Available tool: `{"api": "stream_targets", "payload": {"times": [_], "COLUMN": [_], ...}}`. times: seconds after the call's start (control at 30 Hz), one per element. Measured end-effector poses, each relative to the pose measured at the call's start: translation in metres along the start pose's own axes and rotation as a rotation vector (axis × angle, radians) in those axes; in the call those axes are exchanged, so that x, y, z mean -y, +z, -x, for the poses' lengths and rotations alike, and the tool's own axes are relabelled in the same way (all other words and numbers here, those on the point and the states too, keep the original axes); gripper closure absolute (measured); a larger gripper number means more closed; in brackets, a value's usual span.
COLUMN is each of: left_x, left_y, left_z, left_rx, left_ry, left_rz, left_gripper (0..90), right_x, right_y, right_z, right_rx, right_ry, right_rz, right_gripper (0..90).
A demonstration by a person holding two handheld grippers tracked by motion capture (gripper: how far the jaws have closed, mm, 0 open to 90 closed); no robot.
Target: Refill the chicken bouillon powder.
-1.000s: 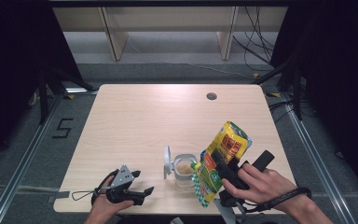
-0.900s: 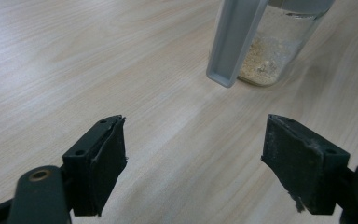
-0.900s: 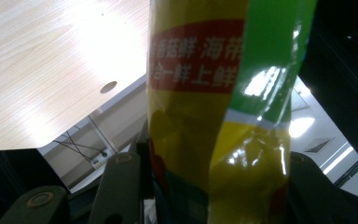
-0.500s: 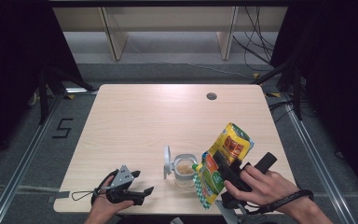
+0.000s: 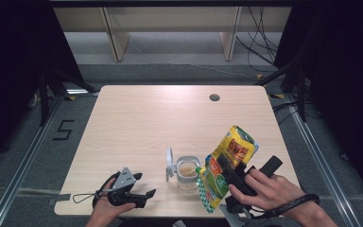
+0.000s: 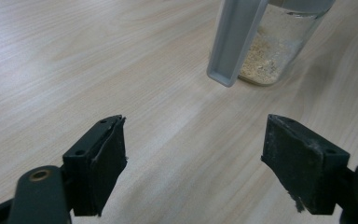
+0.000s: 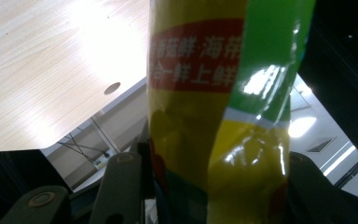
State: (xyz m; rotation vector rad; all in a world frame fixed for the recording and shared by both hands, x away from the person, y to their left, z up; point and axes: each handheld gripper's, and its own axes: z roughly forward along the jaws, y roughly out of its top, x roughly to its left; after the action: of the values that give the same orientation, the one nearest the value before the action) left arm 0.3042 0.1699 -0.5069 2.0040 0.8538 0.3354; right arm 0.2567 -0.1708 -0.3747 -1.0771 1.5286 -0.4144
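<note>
Clamping my right gripper (image 5: 228, 171) on the yellow-green snack bag (image 5: 227, 165), bag tilted with its lower end just beside the open glass jar (image 5: 187, 172) near the table's (image 5: 146, 123) front edge, my left gripper (image 5: 139, 191) resting with jaws apart, empty.

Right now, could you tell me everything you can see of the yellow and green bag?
The bag is a glossy, crinkled foil-like pouch, yellow and green with a red band of white Chinese characters. The right gripper clamps it across the middle, holding it off the table, tilted with its lower end beside the rim of the open glass jar; whether they touch is unclear.
</note>
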Motion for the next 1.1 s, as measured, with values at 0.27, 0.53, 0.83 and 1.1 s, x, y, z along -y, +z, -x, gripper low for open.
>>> {"api": "stream_targets", "payload": {"times": [0.27,0.53,0.83,1.1], "left_x": [-0.0003,-0.0008,-0.0001,-0.0008], "left_y": [-0.0009,-0.0009,-0.0008,-0.0021], "left_z": [0.0001,-0.0004,0.0003,-0.0015], "left_rx": [0.004,0.003,0.007,0.001], "left_ry": [-0.007,0.015,-0.009,0.004], "left_rz": [0.004,0.004,0.006,0.009], "left_gripper": [20.6,20.6,20.6,20.6], "right_x": [-0.0014,-0.0027,-0.0016,-0.0016], "right_y": [-0.0016,-0.0032,-0.0032,-0.0021], "right_z": [0.0021,0.0022,0.0012,0.0014], "right_rx": [0.004,0.003,0.014,0.007], "right_ry": [-0.001,0.000,0.009,0.002], "right_rz": [0.001,0.005,0.001,0.007], "right_gripper": [60.5,61.3,61.6,61.9]}}
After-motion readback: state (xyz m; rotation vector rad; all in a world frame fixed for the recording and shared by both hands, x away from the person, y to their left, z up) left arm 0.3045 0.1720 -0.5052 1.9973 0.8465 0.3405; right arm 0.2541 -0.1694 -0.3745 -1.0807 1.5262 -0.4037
